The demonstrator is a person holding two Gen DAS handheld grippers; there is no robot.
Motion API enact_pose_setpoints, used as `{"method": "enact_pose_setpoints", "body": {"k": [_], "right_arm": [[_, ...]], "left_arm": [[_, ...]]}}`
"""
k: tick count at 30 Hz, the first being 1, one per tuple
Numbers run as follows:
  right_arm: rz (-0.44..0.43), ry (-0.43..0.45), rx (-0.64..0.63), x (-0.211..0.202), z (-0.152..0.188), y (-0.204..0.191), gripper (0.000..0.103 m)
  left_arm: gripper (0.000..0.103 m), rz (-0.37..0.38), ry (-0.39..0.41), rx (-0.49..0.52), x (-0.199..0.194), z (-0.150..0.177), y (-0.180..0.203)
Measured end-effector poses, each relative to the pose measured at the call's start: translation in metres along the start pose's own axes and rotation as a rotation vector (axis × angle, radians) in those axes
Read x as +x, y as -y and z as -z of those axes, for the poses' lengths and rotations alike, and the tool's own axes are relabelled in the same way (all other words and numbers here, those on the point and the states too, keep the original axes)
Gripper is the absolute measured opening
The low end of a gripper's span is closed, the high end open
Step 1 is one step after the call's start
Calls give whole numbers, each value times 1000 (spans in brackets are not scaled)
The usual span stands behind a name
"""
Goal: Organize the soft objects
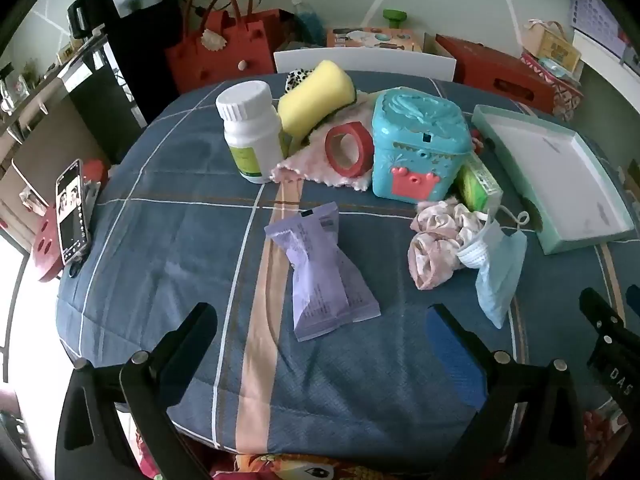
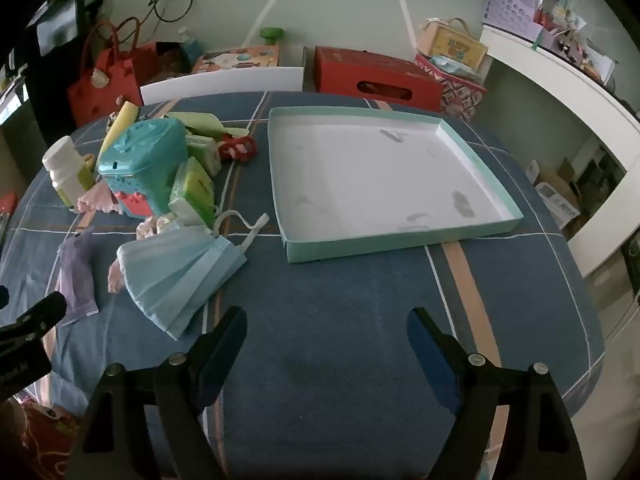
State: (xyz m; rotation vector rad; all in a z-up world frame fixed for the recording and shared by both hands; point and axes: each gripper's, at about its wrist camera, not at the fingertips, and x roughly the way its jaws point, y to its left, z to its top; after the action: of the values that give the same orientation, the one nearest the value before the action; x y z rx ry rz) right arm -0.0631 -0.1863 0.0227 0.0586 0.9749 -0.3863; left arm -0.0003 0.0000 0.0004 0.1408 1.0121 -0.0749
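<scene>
Checked blue tablecloth carries the clutter; both my tongs, left gripper and right gripper, gape wide, empty. Near its front edge, face mask looks light, floppy: I'd pinch its pleated middle.

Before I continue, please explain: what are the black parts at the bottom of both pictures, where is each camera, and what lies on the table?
The black parts are two-finger grippers, one in each of a person's hands. Each picture comes from a camera on a gripper, looking forward along its fingers.

The left gripper and the right gripper are both open and hold nothing.

On the blue checked tablecloth lie a purple packet, a blue face mask, a pink scrunchie, a yellow sponge, a pink cloth, a red tape roll, a white bottle, a turquoise box and green tissue packs. The shallow tray is empty.
</scene>
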Motion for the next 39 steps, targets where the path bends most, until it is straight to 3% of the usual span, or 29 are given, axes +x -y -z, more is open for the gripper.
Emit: {"method": "enact_pose_setpoints", "body": {"k": [39], "right_arm": [[2,-1,3,0,0,1,85]], "left_arm": [[103,-18,9,9,-4,-3,-2]]}}
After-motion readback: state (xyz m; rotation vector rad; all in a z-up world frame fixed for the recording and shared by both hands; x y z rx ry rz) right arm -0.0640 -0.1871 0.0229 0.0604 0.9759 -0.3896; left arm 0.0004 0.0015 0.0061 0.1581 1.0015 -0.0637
